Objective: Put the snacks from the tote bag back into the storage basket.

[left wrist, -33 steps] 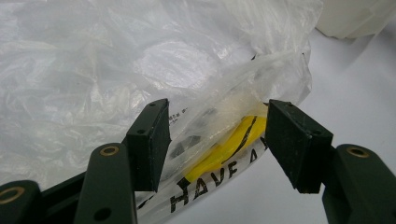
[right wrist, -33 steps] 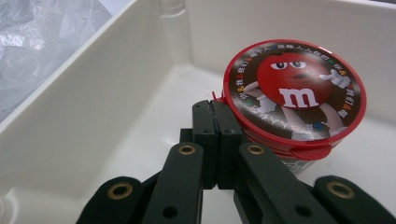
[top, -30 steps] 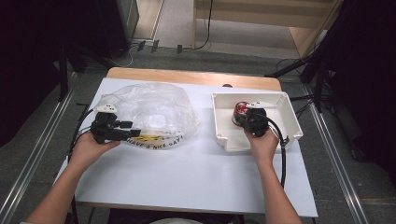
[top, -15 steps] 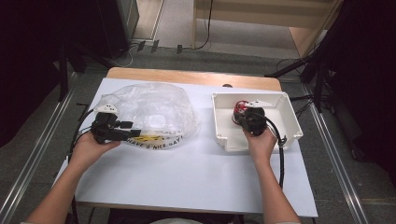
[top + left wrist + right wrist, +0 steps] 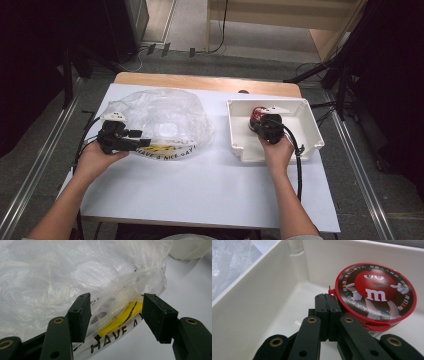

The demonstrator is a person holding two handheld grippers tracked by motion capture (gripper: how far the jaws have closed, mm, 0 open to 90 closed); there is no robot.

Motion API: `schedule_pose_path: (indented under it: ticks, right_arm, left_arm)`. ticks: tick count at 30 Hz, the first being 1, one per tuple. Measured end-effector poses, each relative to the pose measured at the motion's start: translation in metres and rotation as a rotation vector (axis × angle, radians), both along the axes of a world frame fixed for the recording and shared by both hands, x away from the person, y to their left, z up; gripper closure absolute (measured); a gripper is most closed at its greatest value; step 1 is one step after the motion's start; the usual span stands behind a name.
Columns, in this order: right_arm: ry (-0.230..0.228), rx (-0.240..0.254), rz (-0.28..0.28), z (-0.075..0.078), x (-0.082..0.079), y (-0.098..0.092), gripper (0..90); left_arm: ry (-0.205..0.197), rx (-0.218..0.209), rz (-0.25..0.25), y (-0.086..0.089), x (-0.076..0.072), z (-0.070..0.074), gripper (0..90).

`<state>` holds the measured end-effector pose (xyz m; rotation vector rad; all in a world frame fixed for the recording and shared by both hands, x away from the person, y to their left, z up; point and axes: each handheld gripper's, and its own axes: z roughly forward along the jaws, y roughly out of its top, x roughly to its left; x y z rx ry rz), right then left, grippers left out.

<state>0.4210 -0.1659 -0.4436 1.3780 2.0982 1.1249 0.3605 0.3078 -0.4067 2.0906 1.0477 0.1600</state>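
Your left gripper (image 5: 131, 141) sits at the left side of the bench (image 5: 200, 190), with its jaws apart and straddling the printed mouth edge of the clear plastic bag (image 5: 160, 117). In the left gripper view the bag (image 5: 75, 277) rim runs between the two pads; whether the pads touch the film cannot be told, but they do not pinch it. The bag lies flat and crumpled toward the far left corner of the bench, and it looks empty as far as the film lets you see.

Your right gripper (image 5: 264, 127) is inside the white bin (image 5: 305, 112) on the right side of the bench. Its jaws are together, with nothing between them. In the right gripper view the closed tips (image 5: 327, 305) rest just beside the left rim of the round red candy tin (image 5: 375, 293); contact with the small red tab on that rim cannot be confirmed. The tin (image 5: 257, 116) lies in the far part of the bin, tilted, its printed lid facing up.

Judged progress: early stage. The tin is not yet gripped and has not left the bin; the bag mouth is not yet held open

Remaining, as a judgement:
- Clamp the left jaws on the bag rim and lift it
- Open the right jaws, take the tin, carry it across to the bag
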Motion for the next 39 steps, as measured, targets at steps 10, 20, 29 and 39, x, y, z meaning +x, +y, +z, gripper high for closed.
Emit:
schedule_pose_path:
  ticks: [10, 20, 29, 39]
  right_arm:
    - [0.023, 0.029, 0.012, 0.001, 0.0, -0.004, 89.3]
    - [0.079, 0.097, 0.069, 0.007, -0.004, -0.01, 69.6]
    - [0.094, 0.102, 0.118, 0.014, -0.01, -0.01, 53.6]
    - [0.06, 0.118, 0.166, 0.033, -0.026, -0.004, 50.0]
  left_arm:
    - [0.002, -0.003, 0.002, 0.0, 0.0, 0.0, 41.3]
    - [0.003, -0.007, 0.003, 0.001, 0.0, 0.0, 41.2]
    - [0.002, -0.007, -0.004, 0.0, 0.0, 0.0, 41.2]
    - [-0.001, -0.006, -0.014, -0.003, -0.001, 0.001, 41.3]
